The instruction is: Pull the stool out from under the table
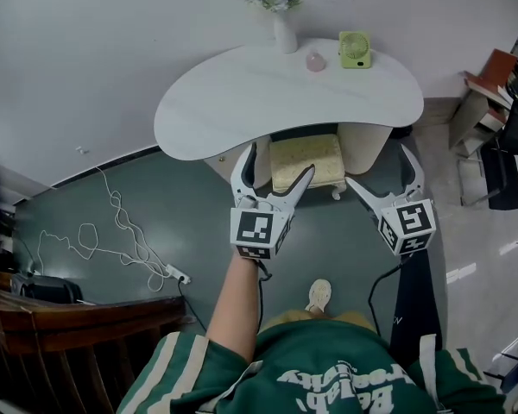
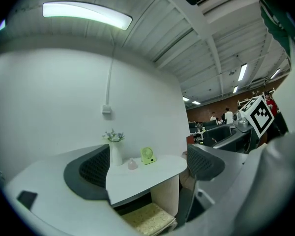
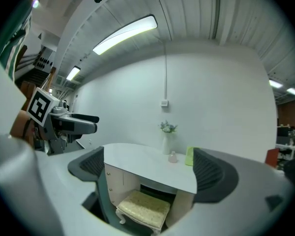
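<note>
**Both tools spread and aimed at the tucked-in stool**

Head view: the stool [image 1: 306, 160] sits under the white desk [image 1: 233, 110], with only the front of its cushion and one leg past the rim. The left tool [image 1: 280, 162] and right tool [image 1: 378, 166] hover before it, both spread and empty, probably poised for the seat's front edge. A white cable [image 1: 112, 227] lies on the floor, well apart. The person's foot [image 1: 319, 296] stands in the likely pull path.

Left gripper view: the jaws are wide apart with nothing between them. The stool shows low down beside a ribbed support panel [image 2: 164, 200]. A vase [image 2: 115, 151] and green fan [image 2: 147, 155] stand on the desk.

Right gripper view: the jaws are wide apart, framing the stool. A cabinet [image 3: 119, 181] and the panel flank it closely, so a straight pull looks safest.
</note>
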